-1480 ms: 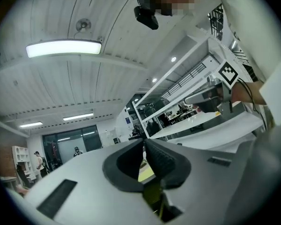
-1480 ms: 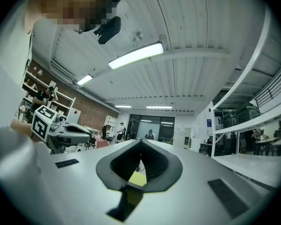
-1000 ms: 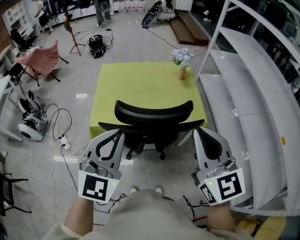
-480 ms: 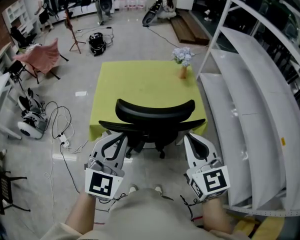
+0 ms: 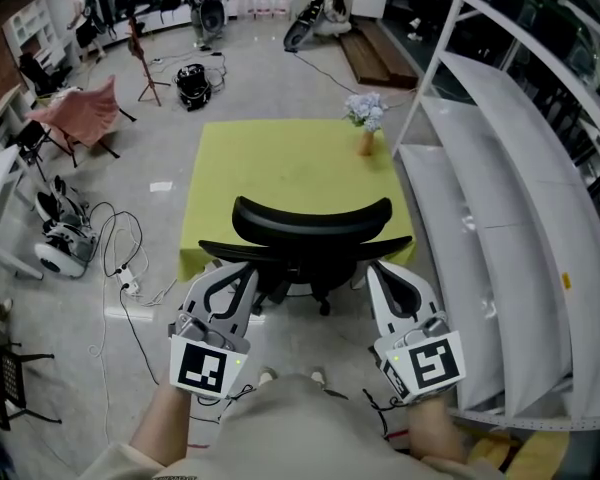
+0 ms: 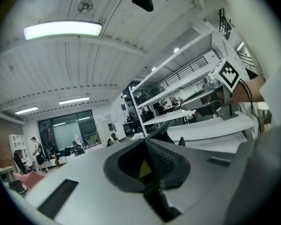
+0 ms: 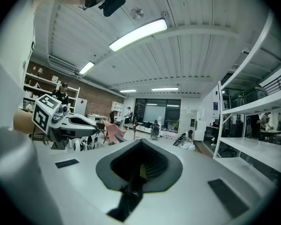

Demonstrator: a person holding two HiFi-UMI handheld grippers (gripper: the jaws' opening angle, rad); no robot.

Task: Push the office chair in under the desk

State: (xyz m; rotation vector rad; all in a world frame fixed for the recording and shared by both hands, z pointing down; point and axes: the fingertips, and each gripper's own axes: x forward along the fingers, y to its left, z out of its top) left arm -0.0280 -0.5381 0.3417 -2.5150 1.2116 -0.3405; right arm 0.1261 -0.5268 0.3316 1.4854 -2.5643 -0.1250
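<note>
In the head view a black office chair stands with its back toward me, at the near edge of a desk with a yellow-green top. Its seat and base reach partly under the desk. My left gripper is shut and points at the chair just below its left armrest. My right gripper is also shut, by the right armrest. Contact with the chair cannot be told. In the left gripper view the shut left gripper has nothing between its jaws. The same holds for the right gripper in its own view.
A small vase of flowers stands at the desk's far right corner. White shelving runs close along the right side. Cables and a white device lie on the floor to the left. A pink chair and people are farther back.
My right gripper has moved inward to the left, closer to the chair's right armrest. The left gripper and the chair have hardly shifted.
</note>
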